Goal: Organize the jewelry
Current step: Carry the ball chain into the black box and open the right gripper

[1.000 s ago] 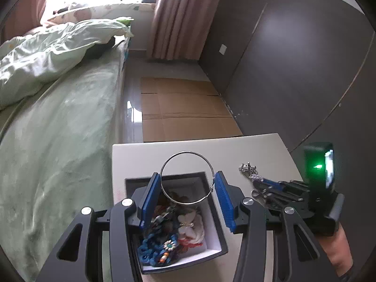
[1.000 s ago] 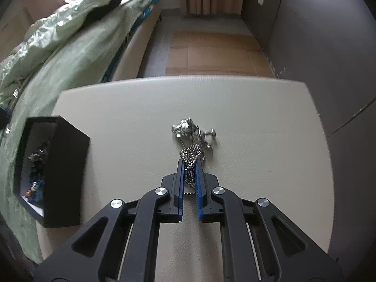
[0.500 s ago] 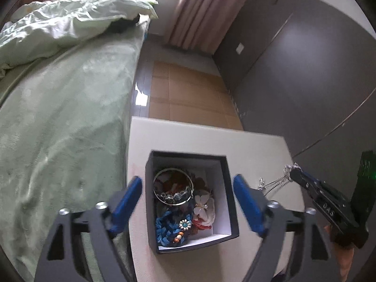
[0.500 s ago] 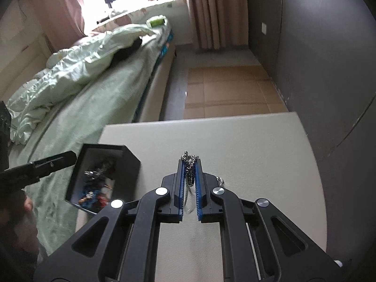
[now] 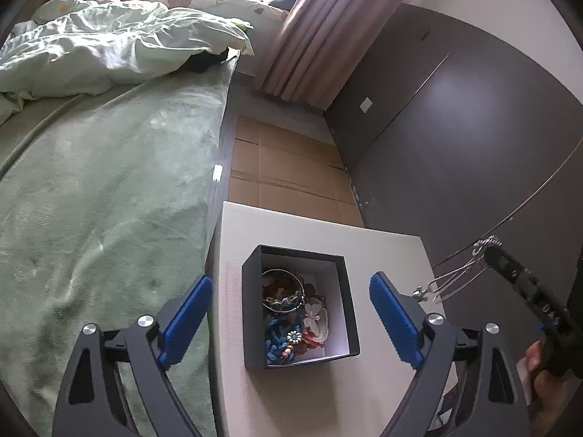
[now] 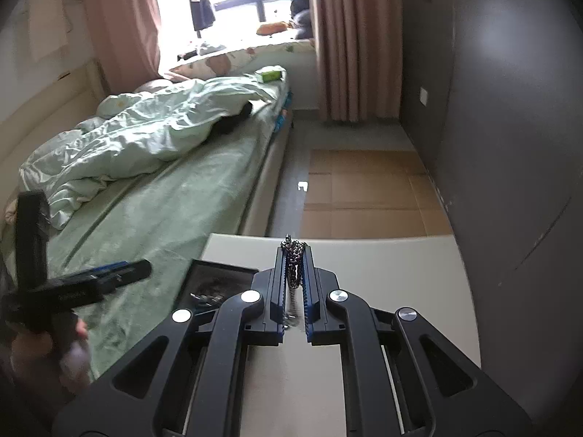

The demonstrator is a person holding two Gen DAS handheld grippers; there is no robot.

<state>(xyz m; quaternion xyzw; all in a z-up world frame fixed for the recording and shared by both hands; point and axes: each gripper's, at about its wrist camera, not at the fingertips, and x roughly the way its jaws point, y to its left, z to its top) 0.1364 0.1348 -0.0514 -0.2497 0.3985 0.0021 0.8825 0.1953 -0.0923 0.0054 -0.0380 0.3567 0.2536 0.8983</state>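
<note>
- Since a second ago: bangle let go, now lying in the black box among the beads, just ahead of the left gripper.
- Left gripper empty, pulled back above the box, jaws opening to near full spread.
- Chain necklace lifted clear of the desk, pinched in the nearly closed right gripper, strands dangling to the right of the left gripper.
- One piece stowed; necklace likely next for the box, left of the right gripper.
</note>
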